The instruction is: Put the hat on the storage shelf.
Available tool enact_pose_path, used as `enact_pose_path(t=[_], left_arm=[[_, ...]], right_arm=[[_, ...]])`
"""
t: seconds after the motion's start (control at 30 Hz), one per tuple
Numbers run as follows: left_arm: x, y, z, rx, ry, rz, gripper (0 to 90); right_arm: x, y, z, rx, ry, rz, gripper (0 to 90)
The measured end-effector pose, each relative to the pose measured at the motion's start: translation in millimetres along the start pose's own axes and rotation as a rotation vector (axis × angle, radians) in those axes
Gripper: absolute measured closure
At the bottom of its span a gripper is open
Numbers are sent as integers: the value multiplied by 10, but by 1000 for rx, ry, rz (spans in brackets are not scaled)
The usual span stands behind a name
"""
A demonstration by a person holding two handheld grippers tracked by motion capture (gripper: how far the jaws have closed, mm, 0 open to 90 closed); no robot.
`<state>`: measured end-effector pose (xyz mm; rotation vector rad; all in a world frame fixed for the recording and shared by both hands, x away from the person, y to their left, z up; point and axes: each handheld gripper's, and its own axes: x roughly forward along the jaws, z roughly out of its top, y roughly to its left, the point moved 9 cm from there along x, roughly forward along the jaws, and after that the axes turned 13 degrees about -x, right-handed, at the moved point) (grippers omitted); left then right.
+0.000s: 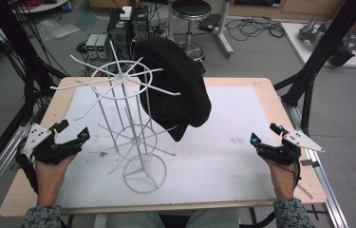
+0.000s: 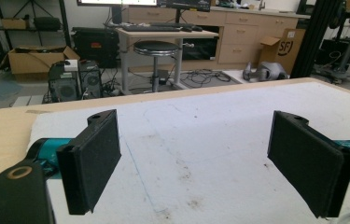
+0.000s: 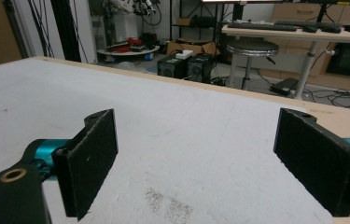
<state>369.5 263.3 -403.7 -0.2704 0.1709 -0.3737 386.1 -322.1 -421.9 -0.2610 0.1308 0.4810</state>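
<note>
Left gripper (image 1: 73, 132) at the left edge of the table (image 1: 242, 83), jaws spread wide, nothing between them; right gripper (image 1: 264, 133) at the right edge, jaws equally wide apart and empty; both rest low over the white mat (image 1: 223, 142). White wire rack (image 1: 126, 118) stands upright on the mat, nearer the left gripper; black hat (image 1: 175, 85) hangs on one of its upper prongs, on the rack's right side, well apart from both grippers.

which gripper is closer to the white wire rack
Left. The left gripper sits just left of the white wire rack, close to its lower prongs. The right gripper is far off near the table's right edge.
</note>
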Motion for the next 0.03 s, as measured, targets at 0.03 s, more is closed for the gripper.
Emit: enact_pose_path(t=[0.03], left_arm=[[0, 3, -1, -2, -1, 1, 171]], right_arm=[[0, 0, 0, 0, 0, 0, 128]])
